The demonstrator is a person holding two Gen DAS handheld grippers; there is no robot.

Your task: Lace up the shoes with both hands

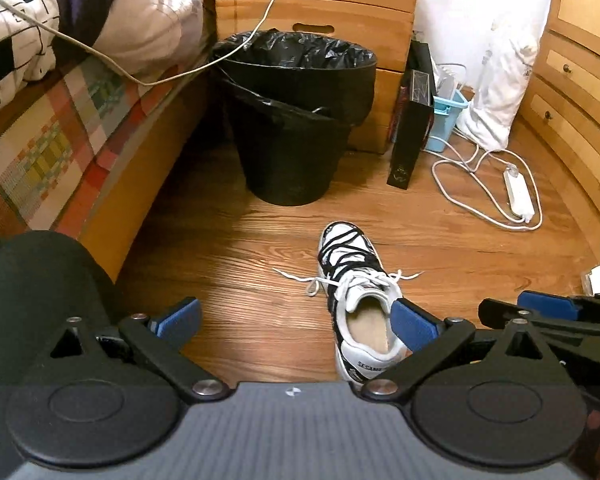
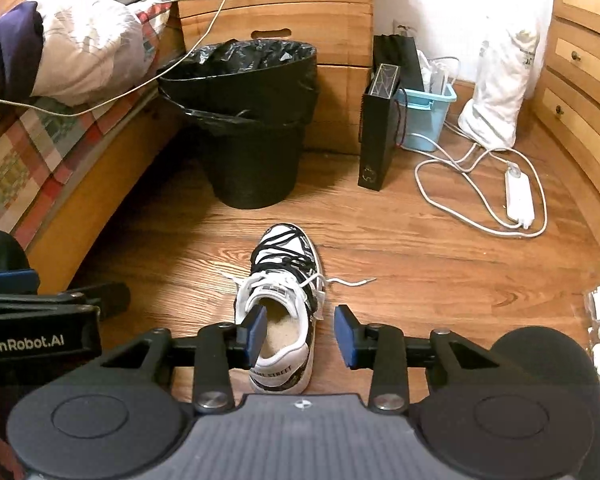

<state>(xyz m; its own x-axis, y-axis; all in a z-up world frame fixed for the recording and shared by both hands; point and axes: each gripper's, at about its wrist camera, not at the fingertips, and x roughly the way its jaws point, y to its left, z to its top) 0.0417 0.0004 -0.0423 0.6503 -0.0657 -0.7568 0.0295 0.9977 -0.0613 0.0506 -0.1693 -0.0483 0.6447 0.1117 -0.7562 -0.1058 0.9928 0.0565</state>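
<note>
Hand-held grippers [image 2: 300, 336] open above sneaker [image 2: 280, 300], w/o contact.

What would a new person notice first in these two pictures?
First, the black-and-white sneaker on the wooden floor, its white laces trailing loose to both sides. Both hand-held grippers, left and right, hover open near its heel. Behind stands a black bin beside the bed.

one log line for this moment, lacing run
phase: approach | left gripper: open, empty | right gripper: open, empty | shoe: upright on floor, heel toward cameras | laces: loose, ends on floor
</note>
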